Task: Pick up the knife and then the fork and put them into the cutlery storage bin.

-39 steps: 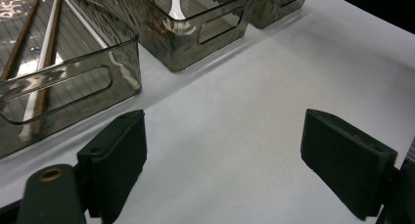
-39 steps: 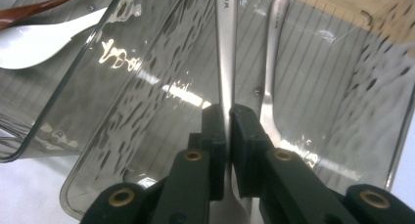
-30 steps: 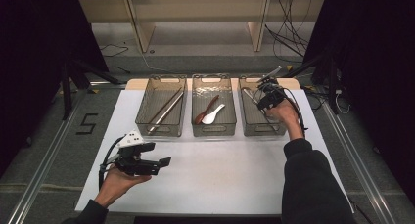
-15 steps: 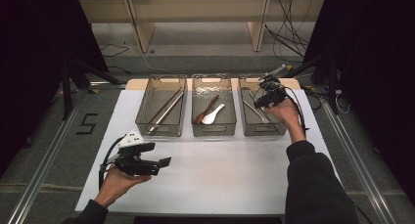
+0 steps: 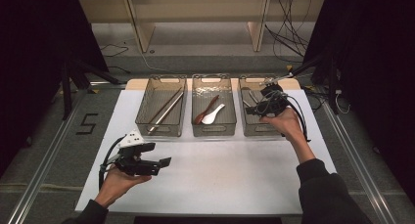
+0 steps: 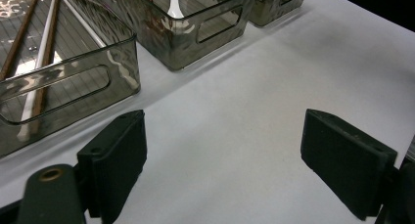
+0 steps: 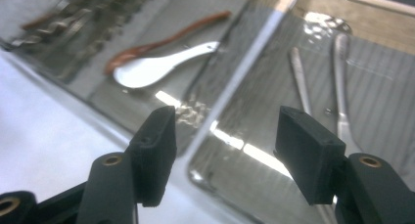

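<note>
So the metal cutlery (image 7: 342,87) is lying in the right bin (image 5: 254,128), and the right hand-held gripper (image 5: 262,102) hangs just above that bin with nothing between its jaws, which have just been opening. Middle bin (image 5: 213,128) has a white spoon (image 5: 214,116) beside a brown spoon (image 5: 205,110); left bin (image 5: 159,128) has chopsticks (image 5: 165,106). The left hand-held gripper (image 5: 164,161) sits wide open and empty over the near-left of the white table (image 5: 220,180).

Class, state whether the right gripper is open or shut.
Open: the right gripper has just been opening, its black pads apart with nothing between, above the right smoky plastic bin.
</note>
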